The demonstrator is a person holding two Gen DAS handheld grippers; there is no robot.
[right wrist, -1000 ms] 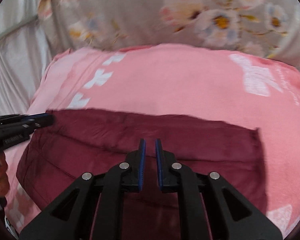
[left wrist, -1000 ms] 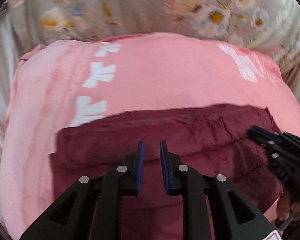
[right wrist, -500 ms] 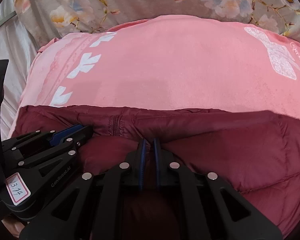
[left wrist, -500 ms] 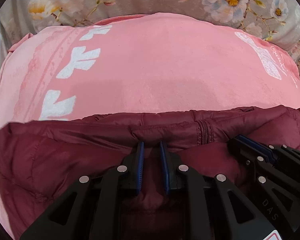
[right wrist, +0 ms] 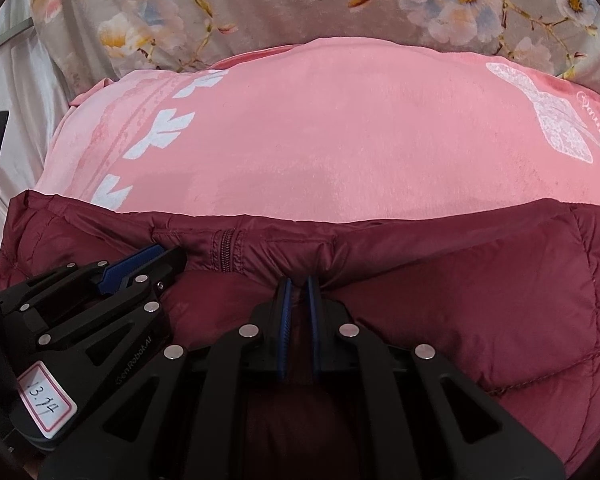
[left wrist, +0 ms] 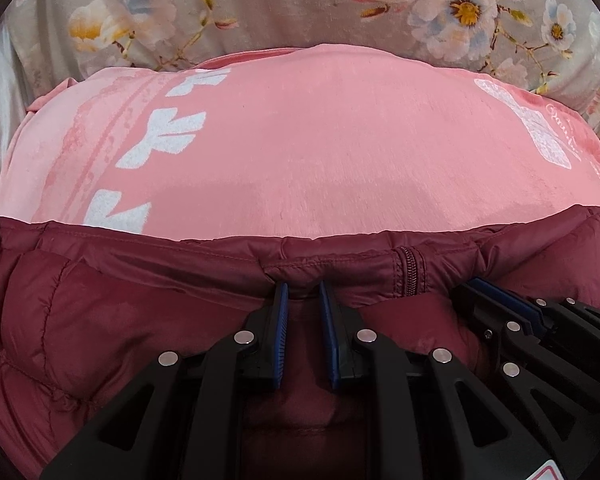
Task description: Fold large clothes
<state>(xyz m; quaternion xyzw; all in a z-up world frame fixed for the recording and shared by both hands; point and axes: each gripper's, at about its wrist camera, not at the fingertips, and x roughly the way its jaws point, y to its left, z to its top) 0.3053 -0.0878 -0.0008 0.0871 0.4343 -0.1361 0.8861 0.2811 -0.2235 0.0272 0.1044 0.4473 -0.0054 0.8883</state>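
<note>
Pink blanket (left wrist: pixel 320 152) covers the bed; at six o'clock our left gripper (left wrist: pixel 303 292) and right gripper (right wrist: pixel 299 284) each pinch the maroon jacket (right wrist: pixel 480 292) hem, fingers narrow.

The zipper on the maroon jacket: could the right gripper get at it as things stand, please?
Probably not right now. The right gripper is shut on the maroon jacket's folded edge, so it would have to let go first. The zipper lies uncovered nearby, beside the left gripper.

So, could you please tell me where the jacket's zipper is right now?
The dark zipper runs across the folded edge of the maroon puffer jacket, between the two hand-held grippers, beside the pink fleece blanket.
</note>
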